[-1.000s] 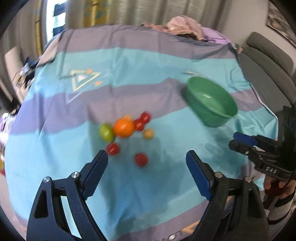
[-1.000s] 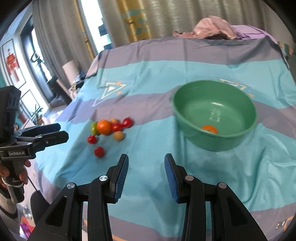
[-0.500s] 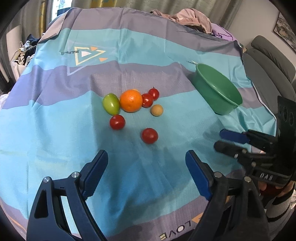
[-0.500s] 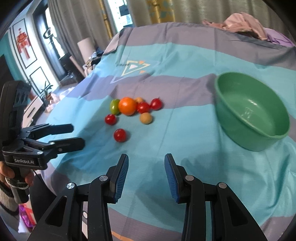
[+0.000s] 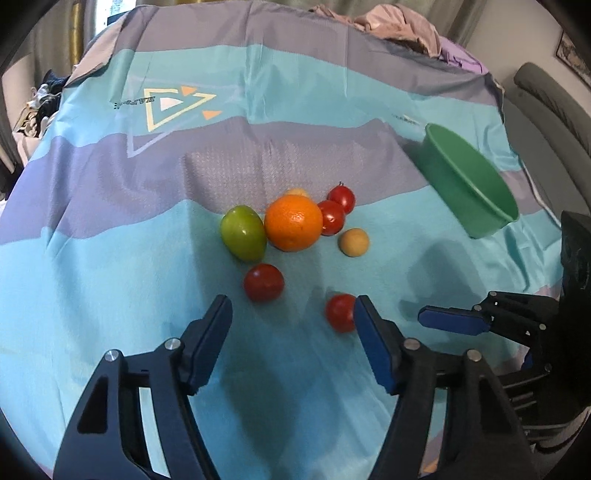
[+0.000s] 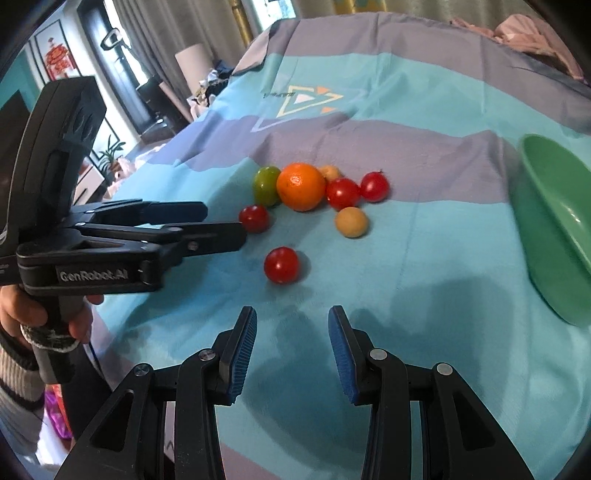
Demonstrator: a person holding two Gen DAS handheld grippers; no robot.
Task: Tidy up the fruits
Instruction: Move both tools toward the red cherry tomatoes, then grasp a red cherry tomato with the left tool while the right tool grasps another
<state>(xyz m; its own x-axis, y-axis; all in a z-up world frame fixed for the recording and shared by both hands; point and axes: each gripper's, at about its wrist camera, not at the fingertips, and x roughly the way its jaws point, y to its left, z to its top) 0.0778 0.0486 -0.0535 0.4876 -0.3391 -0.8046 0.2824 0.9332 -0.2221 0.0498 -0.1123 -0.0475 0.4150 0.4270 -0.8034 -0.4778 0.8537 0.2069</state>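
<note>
A cluster of fruit lies on the striped cloth: an orange (image 5: 293, 223) (image 6: 301, 186), a green fruit (image 5: 243, 232) (image 6: 266, 184), several red tomatoes and a small tan fruit (image 5: 354, 242) (image 6: 351, 222). One red tomato (image 5: 263, 282) (image 6: 254, 218) lies just ahead of my left gripper (image 5: 291, 317), which is open and empty. Another tomato (image 5: 340, 312) (image 6: 281, 264) sits against its right finger and ahead of my right gripper (image 6: 291, 325), open and empty. The green bowl (image 5: 469, 184) (image 6: 554, 229) stands to the right.
The table is covered by a blue and purple cloth (image 5: 147, 258) with a triangle logo (image 5: 173, 107). Pink and purple fabric (image 5: 399, 26) is piled at the far edge. A grey sofa (image 5: 550, 110) is beyond the right side. Room furniture (image 6: 147, 96) is to the left.
Both grippers have moved forward and lower toward the fruit cluster. The fruit now looks larger and nearer. The bowl has slid toward the right edge of both views.
</note>
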